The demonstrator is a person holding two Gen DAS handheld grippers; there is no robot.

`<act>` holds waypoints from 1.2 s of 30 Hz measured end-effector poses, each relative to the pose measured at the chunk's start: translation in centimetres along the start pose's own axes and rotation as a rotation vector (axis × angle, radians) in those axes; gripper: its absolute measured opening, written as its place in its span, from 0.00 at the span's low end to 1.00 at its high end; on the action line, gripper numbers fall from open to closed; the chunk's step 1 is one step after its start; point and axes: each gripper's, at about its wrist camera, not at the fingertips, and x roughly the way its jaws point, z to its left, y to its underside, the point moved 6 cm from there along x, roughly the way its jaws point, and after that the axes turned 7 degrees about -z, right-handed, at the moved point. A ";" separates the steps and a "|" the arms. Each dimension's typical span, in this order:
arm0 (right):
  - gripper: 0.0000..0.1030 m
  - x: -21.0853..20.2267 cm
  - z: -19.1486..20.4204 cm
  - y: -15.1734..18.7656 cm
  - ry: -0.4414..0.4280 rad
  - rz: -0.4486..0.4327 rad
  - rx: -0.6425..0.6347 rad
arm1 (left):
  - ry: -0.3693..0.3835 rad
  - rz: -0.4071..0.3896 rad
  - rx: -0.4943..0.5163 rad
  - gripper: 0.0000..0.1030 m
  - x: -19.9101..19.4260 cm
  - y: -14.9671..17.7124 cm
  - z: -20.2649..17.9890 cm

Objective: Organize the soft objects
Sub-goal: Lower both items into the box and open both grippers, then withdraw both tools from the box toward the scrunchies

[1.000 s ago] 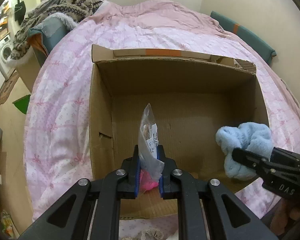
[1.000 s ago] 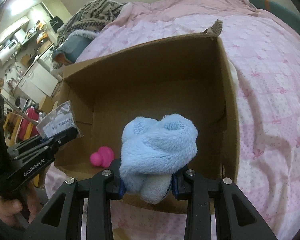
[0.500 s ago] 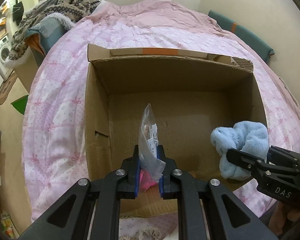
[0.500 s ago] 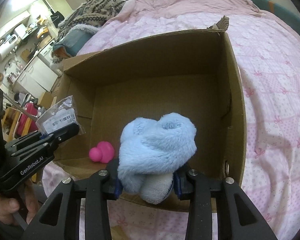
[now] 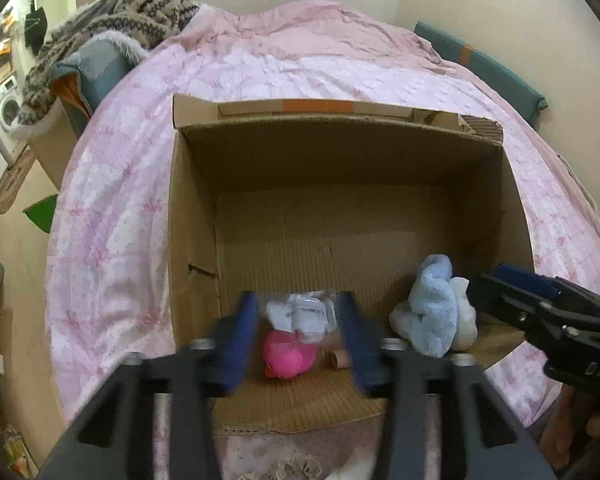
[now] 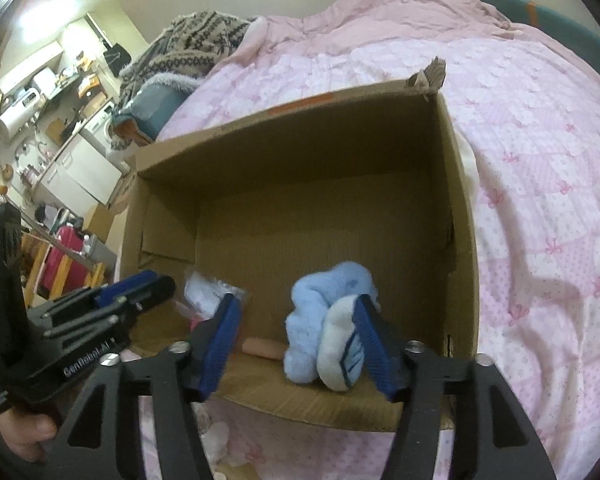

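Soft items lie in a cardboard box (image 5: 188, 240) on a pink bed (image 5: 112, 208) as both tongs spread apart.

Left wrist view: the left tongs (image 5: 298, 334) are opening around a clear plastic packet (image 5: 304, 314) above a pink toy (image 5: 286, 354); blue fleece (image 5: 432, 316) sits at 3 o'clock. Right wrist view: the right tongs (image 6: 296, 346) are opening, the blue fleece (image 6: 324, 304) loose between them; only here a tan cylinder (image 6: 262, 347) shows clearly.

Both grippers were closed before; now their jaws are opening. The plastic bag (image 5: 304, 314) has left the left gripper (image 5: 298, 344) and lies in the cardboard box (image 5: 196, 240), above the pink toy (image 5: 288, 356). The blue sock bundle (image 6: 332, 320) has left the right gripper (image 6: 294, 344) and rests at 3 o'clock from the bag.
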 end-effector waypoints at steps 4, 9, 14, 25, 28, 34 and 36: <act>0.75 -0.3 -0.1 -0.5 0.001 -0.025 0.009 | 0.003 -0.034 0.005 0.65 -0.6 -0.5 -0.2; 0.75 0.0 -0.4 -0.4 0.013 -0.003 0.017 | -0.006 -0.028 0.009 0.65 -0.5 -0.5 -0.1; 0.75 -0.1 -0.3 -0.3 0.020 0.002 0.010 | -0.013 -0.025 -0.002 0.65 -0.4 -0.5 0.3; 0.75 -1.8 -0.2 0.4 0.020 -0.007 0.027 | -0.028 -0.040 -0.005 0.65 -2.2 0.0 0.7; 0.75 -2.4 -0.1 0.5 0.023 -0.013 0.025 | -0.047 -0.045 0.017 0.65 -2.8 0.3 0.6; 0.75 -3.6 0.1 1.2 0.027 -0.015 0.023 | -0.055 -0.049 0.015 0.65 -4.3 0.7 0.9; 0.75 -4.0 0.2 1.7 0.024 -0.010 0.025 | -0.056 -0.036 -0.003 0.65 -4.8 1.4 1.2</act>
